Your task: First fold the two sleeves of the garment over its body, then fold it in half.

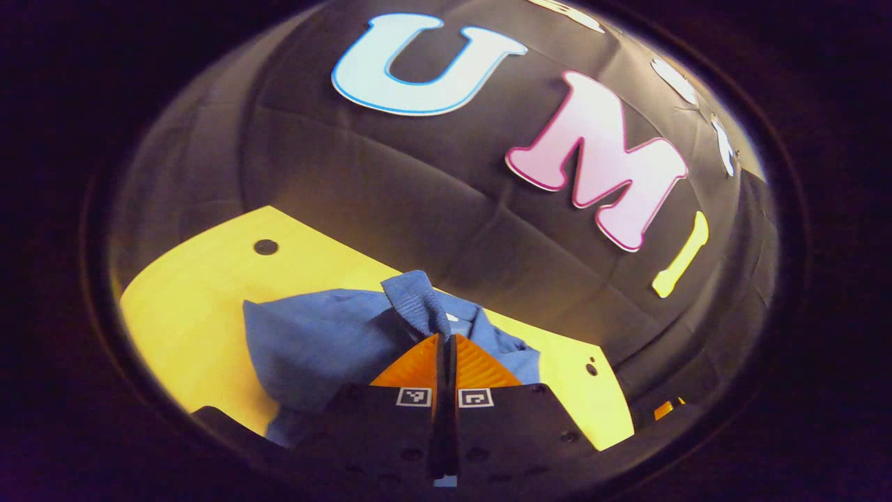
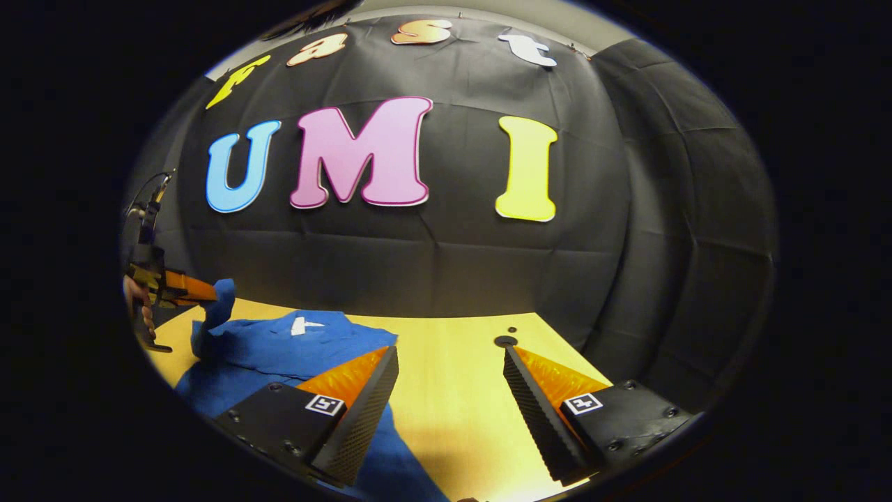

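Left gripper view: left gripper [image 1: 446,341] jaws clamp sleeve [image 1: 416,300], lifted, seemingly upright; right gripper [image 2: 449,359] jaws apart.

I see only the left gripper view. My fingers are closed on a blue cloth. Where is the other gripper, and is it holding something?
Observer: The right gripper is open and holds nothing. It hovers over the yellow table.
Operator: Is the garment under it?
Observer: Partly. The blue garment lies under its left finger; bare table is under the other finger.
Operator: Which part am I lifting?
Observer: In the right gripper view, the left gripper holds up a sleeve at the garment's far left end, raised off the table.
Operator: Is the collar visible?
Observer: A white tag shows near the garment's far edge.
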`<state>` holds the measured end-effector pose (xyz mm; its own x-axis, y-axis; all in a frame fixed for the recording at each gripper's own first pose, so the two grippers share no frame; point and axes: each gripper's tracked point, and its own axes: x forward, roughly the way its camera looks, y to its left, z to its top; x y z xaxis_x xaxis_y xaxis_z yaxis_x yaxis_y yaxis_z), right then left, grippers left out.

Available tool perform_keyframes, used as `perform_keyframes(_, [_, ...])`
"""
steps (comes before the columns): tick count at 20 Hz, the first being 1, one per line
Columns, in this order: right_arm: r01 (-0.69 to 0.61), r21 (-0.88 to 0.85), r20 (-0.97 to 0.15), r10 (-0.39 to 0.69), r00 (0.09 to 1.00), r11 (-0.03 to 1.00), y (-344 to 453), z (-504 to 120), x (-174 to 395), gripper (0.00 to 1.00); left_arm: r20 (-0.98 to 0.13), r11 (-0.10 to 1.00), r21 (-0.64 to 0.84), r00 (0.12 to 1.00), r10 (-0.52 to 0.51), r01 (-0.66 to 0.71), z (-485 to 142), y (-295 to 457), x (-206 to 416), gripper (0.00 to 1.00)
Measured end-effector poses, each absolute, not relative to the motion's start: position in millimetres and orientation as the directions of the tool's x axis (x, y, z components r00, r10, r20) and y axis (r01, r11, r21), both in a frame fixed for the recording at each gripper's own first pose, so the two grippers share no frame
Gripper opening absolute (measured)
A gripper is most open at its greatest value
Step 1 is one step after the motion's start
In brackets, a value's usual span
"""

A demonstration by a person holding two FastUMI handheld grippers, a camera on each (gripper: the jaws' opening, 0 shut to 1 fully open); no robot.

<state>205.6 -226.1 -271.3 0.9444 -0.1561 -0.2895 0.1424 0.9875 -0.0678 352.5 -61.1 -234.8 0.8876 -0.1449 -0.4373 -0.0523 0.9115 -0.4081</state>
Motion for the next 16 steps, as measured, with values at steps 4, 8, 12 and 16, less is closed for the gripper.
perform_keyframes(4, [0.198,-0.053,-0.296,-0.205,0.933,0.979,-251,-275,195,0.98,-0.401,0.858,-0.499,0.845,-0.353,0.122,-241,-163,371,0.0])
perform_keyframes(8, [0.204,-0.063,-0.318,-0.214,0.924,0.977,-260,-281,188,0.98,-0.391,0.859,-0.491,0.843,-0.369,0.148,-255,-209,386,0.0])
perform_keyframes(12, [0.189,-0.066,-0.339,-0.2,0.919,0.98,-256,-292,180,0.98,-0.368,0.868,-0.474,0.862,-0.349,0.149,-260,-216,399,0.87])
perform_keyframes(16, [0.147,-0.062,-0.388,-0.159,0.908,0.987,-236,-310,170,0.98,-0.347,0.909,-0.389,0.89,-0.297,0.152,-251,-182,369,0.85])
